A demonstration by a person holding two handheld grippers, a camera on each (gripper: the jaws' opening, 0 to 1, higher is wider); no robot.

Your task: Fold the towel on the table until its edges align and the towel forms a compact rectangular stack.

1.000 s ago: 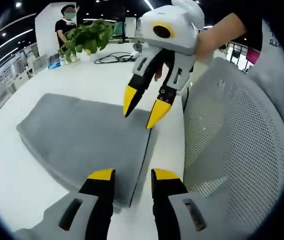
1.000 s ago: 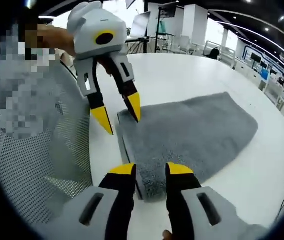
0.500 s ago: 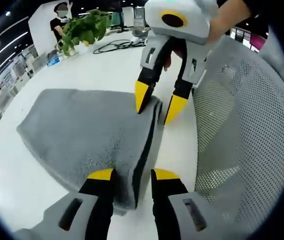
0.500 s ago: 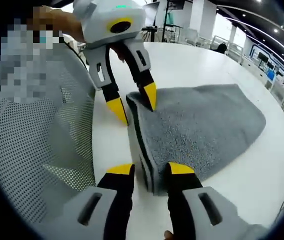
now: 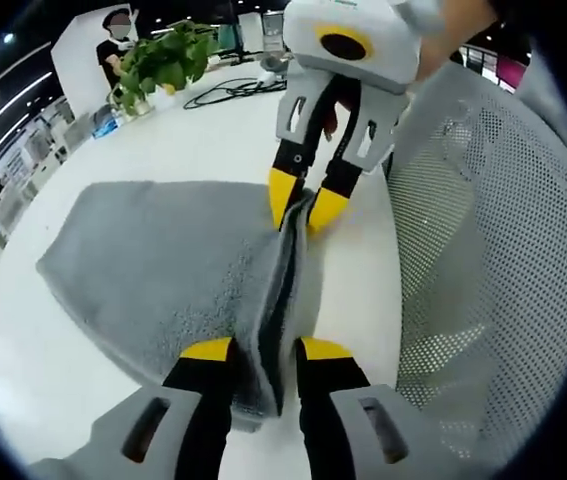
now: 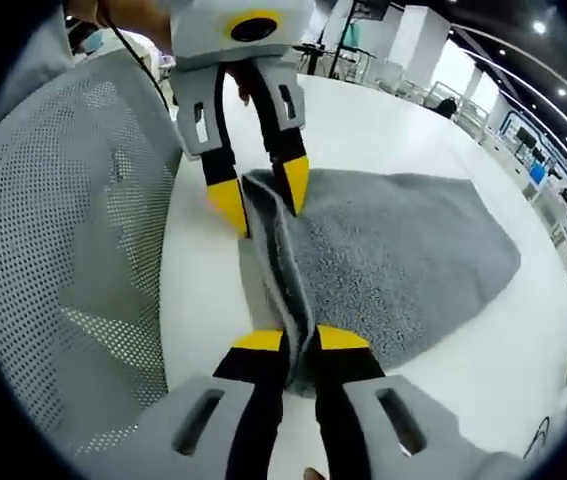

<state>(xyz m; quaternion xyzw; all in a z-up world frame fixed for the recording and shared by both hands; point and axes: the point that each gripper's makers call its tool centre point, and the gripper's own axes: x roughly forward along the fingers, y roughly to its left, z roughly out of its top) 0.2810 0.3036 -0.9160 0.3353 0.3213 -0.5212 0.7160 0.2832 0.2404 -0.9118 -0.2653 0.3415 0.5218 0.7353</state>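
Where the grey towel lies folded on the white tabletop, its near edge is lifted into a ridge that runs between both pairs of tongs. Seen from the left gripper view, the left tongs rise from the bottom with their yellow tips clenched on one end of that raised edge, while the right tongs reach down from the top, tilted steeply, nipping the far end of the same edge; a hand grips their white housing. Beyond the towel stand a leafy potted plant and a black cable, and a person stands further back. A grey mesh chair back sits close against the tabletop's edge on the right.

From the right gripper view, the right tongs are shut tight on the towel's doubled edge, and the left tongs come down opposite, pinching the other end. The rest of the towel spreads flat across the tabletop, with the mesh chair back on the left.
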